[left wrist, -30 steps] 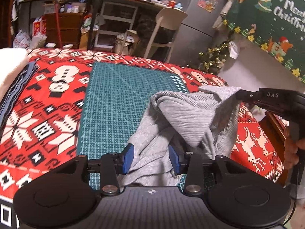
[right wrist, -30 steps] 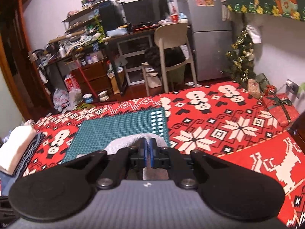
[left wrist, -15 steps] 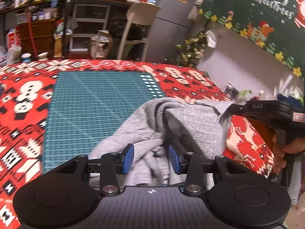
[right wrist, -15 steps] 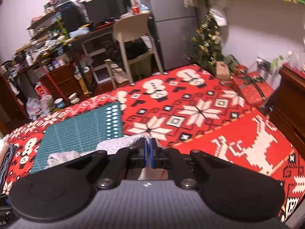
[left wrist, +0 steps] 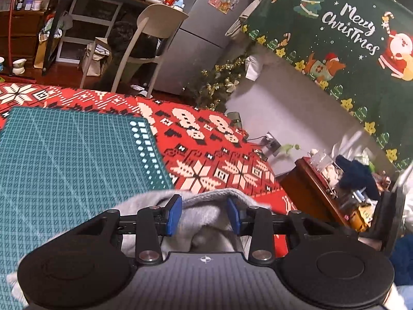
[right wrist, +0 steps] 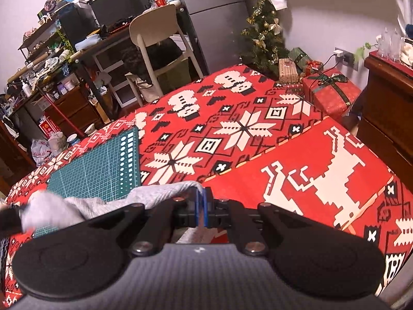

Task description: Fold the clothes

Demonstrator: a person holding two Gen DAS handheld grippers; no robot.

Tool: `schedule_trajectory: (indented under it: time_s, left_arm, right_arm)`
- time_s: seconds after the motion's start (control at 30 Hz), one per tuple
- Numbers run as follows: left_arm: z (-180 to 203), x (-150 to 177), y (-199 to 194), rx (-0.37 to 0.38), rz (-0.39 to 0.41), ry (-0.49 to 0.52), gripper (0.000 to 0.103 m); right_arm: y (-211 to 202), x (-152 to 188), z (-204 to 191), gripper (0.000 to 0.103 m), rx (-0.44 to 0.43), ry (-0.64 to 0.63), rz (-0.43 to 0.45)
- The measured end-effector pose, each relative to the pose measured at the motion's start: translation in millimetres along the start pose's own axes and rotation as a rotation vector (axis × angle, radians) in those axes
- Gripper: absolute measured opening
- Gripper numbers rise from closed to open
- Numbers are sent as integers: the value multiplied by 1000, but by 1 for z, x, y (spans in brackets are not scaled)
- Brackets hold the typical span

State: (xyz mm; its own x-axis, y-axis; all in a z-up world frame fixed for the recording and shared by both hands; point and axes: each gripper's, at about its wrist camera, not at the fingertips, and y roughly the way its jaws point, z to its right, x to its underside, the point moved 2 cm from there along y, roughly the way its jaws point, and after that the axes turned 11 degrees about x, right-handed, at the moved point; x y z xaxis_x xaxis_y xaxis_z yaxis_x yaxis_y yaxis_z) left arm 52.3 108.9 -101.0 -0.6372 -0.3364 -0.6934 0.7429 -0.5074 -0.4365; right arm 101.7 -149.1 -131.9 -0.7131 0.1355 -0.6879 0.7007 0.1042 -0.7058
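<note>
Right gripper [right wrist: 201,208] pinches the grey garment [right wrist: 144,197] by an edge while our left gripper [left wrist: 204,214] is closing around bunched fabric over the green cutting mat [left wrist: 72,160], so we judge folding barely begun: the cloth remains crumpled, no fold laid.

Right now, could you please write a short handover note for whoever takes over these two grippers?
Right gripper: shut on an edge of the grey garment.
Left gripper: jaws closing, a bunched fold of the same garment between the pads, grip not confirmed.
The garment is crumpled, lying partly on the green cutting mat and partly on the red patterned blanket.
Done: garment picked up.
Left: spread it flat, then make every fold.
</note>
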Motion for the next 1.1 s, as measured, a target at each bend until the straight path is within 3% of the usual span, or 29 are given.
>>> schedule_trajectory:
  time_s: [0.3,0.5,0.83,1.1]
  left_arm:
    - [-26,-20,45,-50,-47,-77,37]
    - [-42,-31,36,-101,-12,-132,40]
    - [-26,-9,-2,-118,-32,-41,41]
    - [-11,17,12,-169,-61,25,39]
  right_arm:
    - [27,5,5,6,-10,11,-67]
    - [34,7,6,12,-19,21,-83]
    - [24,10,8,12,-35,20,-70]
    - [16,18,21,12,-40,40,-65]
